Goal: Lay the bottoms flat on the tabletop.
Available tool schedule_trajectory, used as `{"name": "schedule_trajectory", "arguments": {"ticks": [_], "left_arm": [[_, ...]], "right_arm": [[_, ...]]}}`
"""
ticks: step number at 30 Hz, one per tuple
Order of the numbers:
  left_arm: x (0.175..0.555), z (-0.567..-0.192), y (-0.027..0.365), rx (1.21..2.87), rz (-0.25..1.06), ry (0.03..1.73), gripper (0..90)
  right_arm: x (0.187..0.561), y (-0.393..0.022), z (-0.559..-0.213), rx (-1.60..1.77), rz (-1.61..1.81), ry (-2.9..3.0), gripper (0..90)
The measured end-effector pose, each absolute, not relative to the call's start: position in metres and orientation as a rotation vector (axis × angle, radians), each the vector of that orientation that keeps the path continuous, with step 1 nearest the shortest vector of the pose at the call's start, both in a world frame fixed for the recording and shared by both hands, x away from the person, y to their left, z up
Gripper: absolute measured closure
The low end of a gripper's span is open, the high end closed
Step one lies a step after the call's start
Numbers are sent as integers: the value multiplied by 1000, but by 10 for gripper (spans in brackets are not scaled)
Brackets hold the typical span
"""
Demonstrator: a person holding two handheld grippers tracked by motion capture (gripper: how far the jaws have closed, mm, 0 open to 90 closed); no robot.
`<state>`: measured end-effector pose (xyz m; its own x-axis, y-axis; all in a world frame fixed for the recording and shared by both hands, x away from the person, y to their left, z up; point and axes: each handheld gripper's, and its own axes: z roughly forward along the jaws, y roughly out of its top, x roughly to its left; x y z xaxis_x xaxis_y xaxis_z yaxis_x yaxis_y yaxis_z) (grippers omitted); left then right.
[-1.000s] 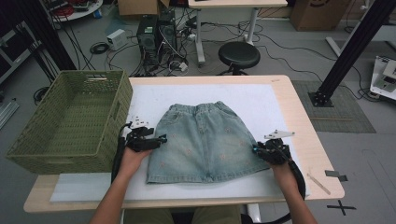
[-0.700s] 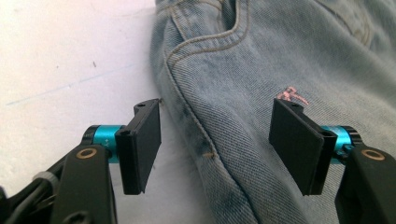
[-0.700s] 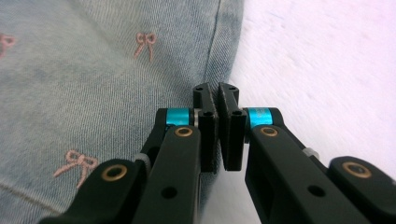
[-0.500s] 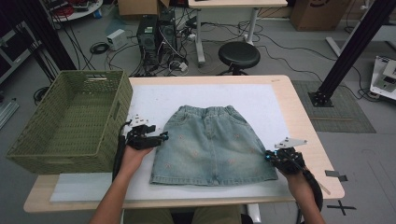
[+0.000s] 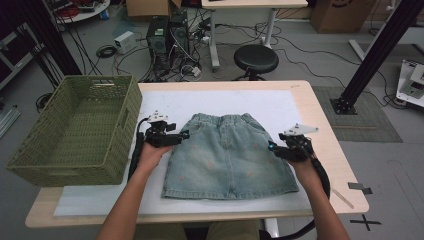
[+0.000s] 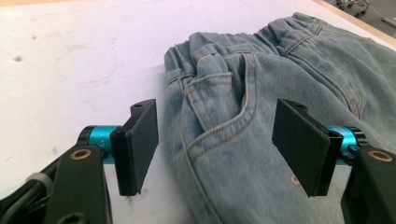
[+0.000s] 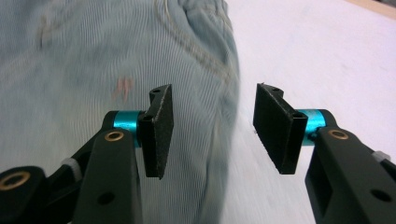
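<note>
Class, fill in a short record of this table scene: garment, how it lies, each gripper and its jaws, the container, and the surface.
garment: denim skirt
lie: spread flat, waistband away from the person
left gripper: at the skirt's left edge by the pocket, jaws open astride that edge, not pressing
right gripper: at the skirt's right edge, jaws have just been opening and stand open, edge between them
container: green basket at the table's left end
surface: white mat on a wooden table
</note>
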<state>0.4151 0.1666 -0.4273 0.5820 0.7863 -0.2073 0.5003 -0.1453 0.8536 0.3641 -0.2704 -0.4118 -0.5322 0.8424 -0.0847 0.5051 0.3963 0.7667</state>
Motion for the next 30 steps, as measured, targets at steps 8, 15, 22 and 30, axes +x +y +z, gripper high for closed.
{"name": "schedule_trajectory", "arguments": {"ticks": [8, 15, 22, 30], "left_arm": [[438, -428, 158, 1827, 342, 1062, 318], [456, -425, 150, 1858, 352, 1057, 327], [472, -439, 144, 1941, 319, 1068, 337], [466, -448, 142, 1925, 285, 1136, 707]], "right_arm": [[435, -251, -406, 1237, 1020, 2217, 494], [469, -232, -407, 1262, 1003, 2293, 500], [482, -223, -424, 1276, 908, 2367, 523], [478, -217, -429, 1247, 812, 2342, 796]]}}
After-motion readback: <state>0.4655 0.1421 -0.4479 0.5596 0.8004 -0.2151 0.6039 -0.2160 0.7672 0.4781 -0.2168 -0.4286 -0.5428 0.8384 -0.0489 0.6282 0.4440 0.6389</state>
